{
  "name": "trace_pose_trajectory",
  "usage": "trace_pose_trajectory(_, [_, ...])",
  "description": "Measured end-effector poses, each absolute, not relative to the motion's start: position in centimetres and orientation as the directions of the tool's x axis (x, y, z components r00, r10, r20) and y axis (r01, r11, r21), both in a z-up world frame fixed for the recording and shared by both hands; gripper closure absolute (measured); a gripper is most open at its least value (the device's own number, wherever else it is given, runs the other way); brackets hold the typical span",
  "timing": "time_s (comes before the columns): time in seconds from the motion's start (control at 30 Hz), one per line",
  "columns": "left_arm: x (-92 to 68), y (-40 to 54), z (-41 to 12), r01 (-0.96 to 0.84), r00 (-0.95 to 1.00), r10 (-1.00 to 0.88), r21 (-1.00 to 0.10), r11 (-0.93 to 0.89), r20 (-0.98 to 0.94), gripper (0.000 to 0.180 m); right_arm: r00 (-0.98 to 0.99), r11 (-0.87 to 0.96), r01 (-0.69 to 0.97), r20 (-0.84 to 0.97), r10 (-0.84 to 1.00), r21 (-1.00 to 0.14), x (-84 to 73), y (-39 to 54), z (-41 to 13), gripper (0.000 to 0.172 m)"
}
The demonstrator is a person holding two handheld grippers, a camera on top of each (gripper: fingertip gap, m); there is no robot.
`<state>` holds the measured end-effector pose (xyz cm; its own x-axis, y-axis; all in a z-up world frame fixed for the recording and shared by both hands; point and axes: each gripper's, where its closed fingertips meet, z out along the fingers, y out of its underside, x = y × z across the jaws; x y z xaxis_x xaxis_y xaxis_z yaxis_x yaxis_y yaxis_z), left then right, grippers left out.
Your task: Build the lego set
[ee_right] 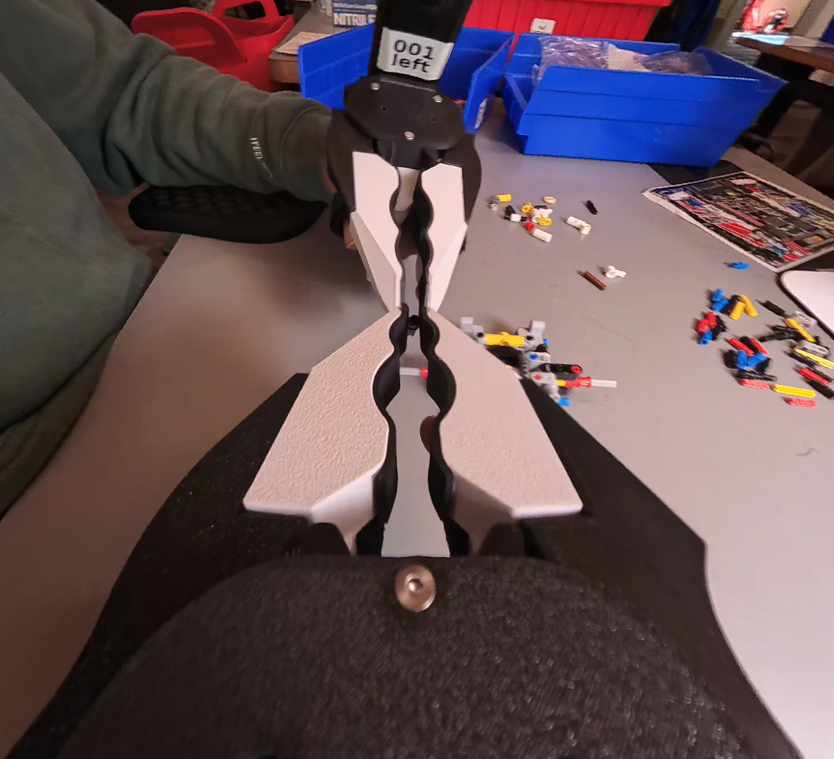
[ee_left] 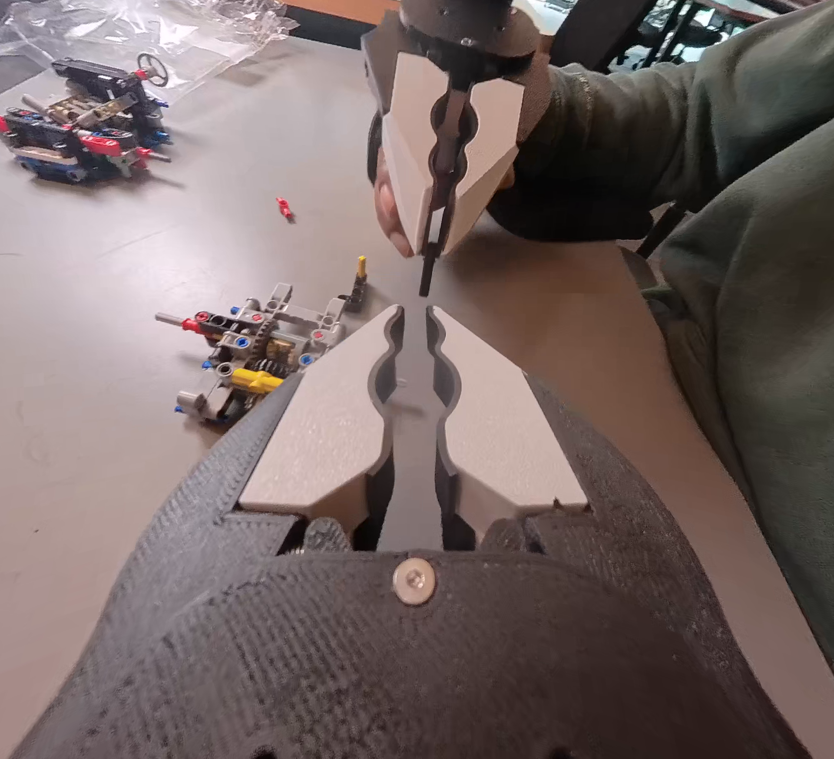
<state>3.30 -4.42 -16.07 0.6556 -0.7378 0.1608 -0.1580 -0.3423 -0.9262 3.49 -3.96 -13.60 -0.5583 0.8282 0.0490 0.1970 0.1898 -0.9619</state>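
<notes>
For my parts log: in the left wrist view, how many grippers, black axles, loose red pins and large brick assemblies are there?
Grippers: 2, left gripper and right gripper
Black axle: 1
Loose red pin: 1
Large brick assemblies: 2, gear assembly and car chassis
Total: 6

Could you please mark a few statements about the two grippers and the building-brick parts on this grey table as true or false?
1. The right gripper grips a thin black rod at its fingertips. True.
2. The left gripper holds a yellow brick. False: nothing sits between its parted fingertips.
3. A grey geared brick assembly lies on the grey table beside the left gripper. True.
4. The storage bins behind the table are green. False: they are blue.
5. A small red connector piece lies alone on the table. True.
</notes>
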Motion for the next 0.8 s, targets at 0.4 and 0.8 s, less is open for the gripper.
trace_pose_trajectory(0.4, [1.5,-3.0,-18.0,-0.292,0.757,-0.653,-0.893,-0.341,0.002,0.165,-0.292,0.296,0.428,0.179,0.940,-0.854,4.9,6.4,-16.5,0.169])
trace_pose_trajectory(0.8, [1.7,-2.9,-19.1,-0.343,0.749,-0.662,-0.873,-0.347,-0.031,0.165,-0.347,0.302,0.546,0.117,0.930,-0.781,7.4,7.3,-18.5,0.169])
